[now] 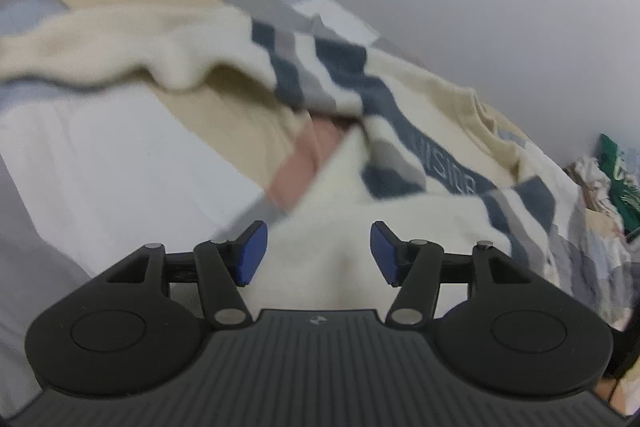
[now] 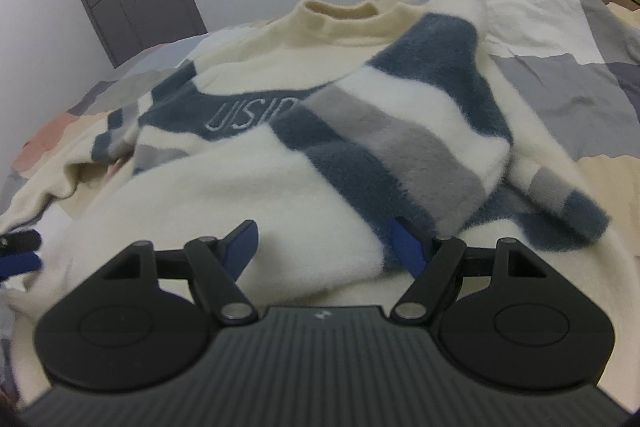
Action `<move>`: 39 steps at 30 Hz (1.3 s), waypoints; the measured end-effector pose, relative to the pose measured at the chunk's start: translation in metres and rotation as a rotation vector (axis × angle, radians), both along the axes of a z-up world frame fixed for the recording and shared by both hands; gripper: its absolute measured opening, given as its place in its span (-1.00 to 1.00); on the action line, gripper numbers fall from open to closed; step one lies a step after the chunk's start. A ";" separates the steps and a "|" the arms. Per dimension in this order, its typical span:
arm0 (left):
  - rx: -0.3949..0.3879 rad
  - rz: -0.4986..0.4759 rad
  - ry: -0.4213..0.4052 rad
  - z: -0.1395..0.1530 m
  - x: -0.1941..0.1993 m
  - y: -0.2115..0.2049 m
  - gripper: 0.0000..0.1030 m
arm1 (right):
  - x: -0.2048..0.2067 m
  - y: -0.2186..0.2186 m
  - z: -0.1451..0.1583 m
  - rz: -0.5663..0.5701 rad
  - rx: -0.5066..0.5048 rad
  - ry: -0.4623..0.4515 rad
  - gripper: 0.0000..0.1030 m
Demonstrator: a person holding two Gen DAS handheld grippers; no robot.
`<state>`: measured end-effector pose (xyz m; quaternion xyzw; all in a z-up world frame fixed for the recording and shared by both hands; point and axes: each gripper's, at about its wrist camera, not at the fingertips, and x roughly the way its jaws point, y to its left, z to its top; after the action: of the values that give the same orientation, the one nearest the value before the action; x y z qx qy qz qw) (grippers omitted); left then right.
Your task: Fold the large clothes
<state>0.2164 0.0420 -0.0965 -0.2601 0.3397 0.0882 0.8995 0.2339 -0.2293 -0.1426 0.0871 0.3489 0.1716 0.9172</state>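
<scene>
fuzzy cream sweater [image 2: 256,187] with navy and grey bands lies face up on the bed [image 2: 560,87]. one sleeve [image 2: 400,131] is folded across the chest; the other sleeve [image 1: 120,43] and the hem remain unfolded. left gripper [image 1: 316,253] and right gripper [image 2: 324,247] fingers stand wide, holding nothing.
</scene>
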 end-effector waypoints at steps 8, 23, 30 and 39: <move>0.035 0.093 -0.023 0.016 0.000 0.040 0.33 | -0.012 -0.005 0.001 -0.041 0.028 0.016 0.46; -0.391 0.517 -0.021 -0.055 -0.004 0.147 0.34 | -0.021 -0.011 0.013 -0.075 0.027 -0.027 0.46; -0.732 0.684 -0.232 -0.077 -0.024 0.196 0.33 | -0.025 -0.005 0.023 -0.040 -0.012 -0.089 0.46; -0.576 0.711 -0.259 -0.061 -0.005 0.230 0.31 | -0.016 -0.007 0.016 -0.064 0.041 -0.037 0.46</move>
<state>0.2115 0.2724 -0.1577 -0.6081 0.1255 0.2596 0.7397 0.2175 -0.2366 -0.1267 0.1136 0.3253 0.1508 0.9266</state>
